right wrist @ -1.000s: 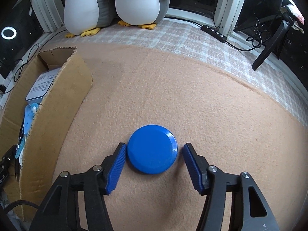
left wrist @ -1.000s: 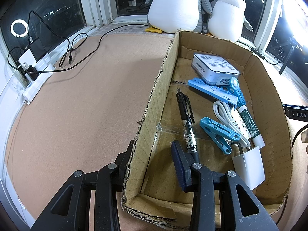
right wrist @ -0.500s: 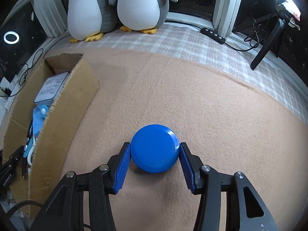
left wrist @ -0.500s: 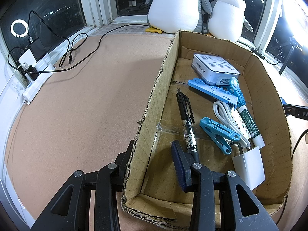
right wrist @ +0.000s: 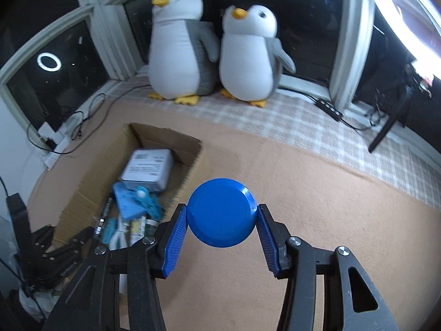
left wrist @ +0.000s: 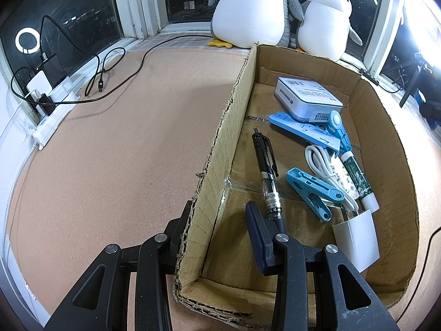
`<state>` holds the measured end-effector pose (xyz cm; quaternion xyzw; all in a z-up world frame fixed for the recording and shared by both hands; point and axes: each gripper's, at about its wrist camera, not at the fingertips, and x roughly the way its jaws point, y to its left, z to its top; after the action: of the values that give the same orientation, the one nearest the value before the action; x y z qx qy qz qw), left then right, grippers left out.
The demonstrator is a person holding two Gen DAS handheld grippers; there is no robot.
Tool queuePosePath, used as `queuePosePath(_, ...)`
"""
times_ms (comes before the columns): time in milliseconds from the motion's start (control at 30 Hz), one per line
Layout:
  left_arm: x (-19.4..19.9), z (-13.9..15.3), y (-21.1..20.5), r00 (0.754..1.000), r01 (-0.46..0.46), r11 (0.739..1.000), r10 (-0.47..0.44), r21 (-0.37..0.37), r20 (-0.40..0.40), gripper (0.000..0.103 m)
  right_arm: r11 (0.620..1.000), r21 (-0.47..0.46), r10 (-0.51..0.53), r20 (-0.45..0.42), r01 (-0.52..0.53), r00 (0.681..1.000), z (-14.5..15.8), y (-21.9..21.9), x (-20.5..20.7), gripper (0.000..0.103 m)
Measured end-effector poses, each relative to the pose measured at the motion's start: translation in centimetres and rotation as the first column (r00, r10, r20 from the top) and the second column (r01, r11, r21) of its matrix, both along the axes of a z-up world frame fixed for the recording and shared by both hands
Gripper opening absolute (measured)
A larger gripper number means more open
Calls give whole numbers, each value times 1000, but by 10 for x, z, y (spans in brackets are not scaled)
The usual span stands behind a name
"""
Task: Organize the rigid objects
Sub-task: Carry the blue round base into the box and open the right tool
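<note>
Between the blue pads of my right tool (right wrist: pixel 222 234), the round blue plastic lid (right wrist: pixel 222 211) is now pinched and lifted clear of the tan carpeted counter (right wrist: pixel 317 193), where it lay a second ago. It hangs near the open cardboard box (right wrist: pixel 193 165) at ten o'clock, so I judge the drop comes next. My left tool (left wrist: pixel 217 237) stays spread astride the box wall. The black pen (left wrist: pixel 268 182) reads "deli"; the white carton's (left wrist: pixel 306 96) print is illegible.
</note>
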<state>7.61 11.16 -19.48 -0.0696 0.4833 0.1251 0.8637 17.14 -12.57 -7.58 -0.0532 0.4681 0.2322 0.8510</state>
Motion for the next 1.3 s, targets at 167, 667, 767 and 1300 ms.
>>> queuePosePath(167, 0, 0, 0, 1000, 0, 1000, 0, 0, 0, 39, 998, 11, 60, 10, -60, 998, 6, 25, -6, 46)
queuePosePath(667, 0, 0, 0, 1000, 1, 1000, -1, 0, 1, 39, 985, -26, 170, -23, -171, 985, -17, 84, -15, 46)
queuePosePath(767, 0, 0, 0, 1000, 0, 1000, 0, 0, 1, 40, 983, -37, 176, -36, -178, 984, -24, 90, -15, 46)
queuePosePath(1300, -1, -1, 0, 1000, 0, 1000, 0, 0, 2, 40, 980, -63, 188, -50, -191, 981, -34, 100, -16, 47)
